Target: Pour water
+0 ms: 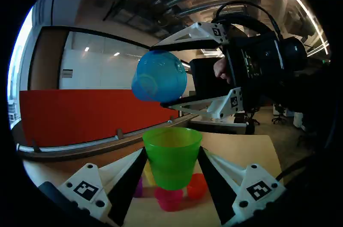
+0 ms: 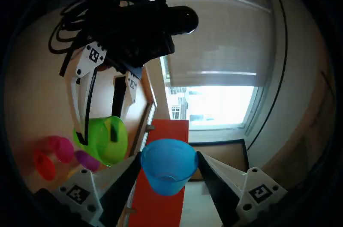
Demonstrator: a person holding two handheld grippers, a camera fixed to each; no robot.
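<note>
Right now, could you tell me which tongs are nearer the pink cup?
Left. The left tongs hover just above the pink cup; the right tongs are much higher.

A green cup (image 1: 172,157), blue cup (image 1: 159,77), red wall panel (image 1: 85,115) — small cups (image 1: 169,199) in pink, orange (one purple).

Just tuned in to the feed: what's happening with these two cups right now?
A person is working two handheld grippers. The left claw grips the green cup upright over the table, where small pink, orange and purple cups sit. The right claw holds the blue cup tipped on its side above the green one, as if pouring. I can make out no stream of water.
</note>
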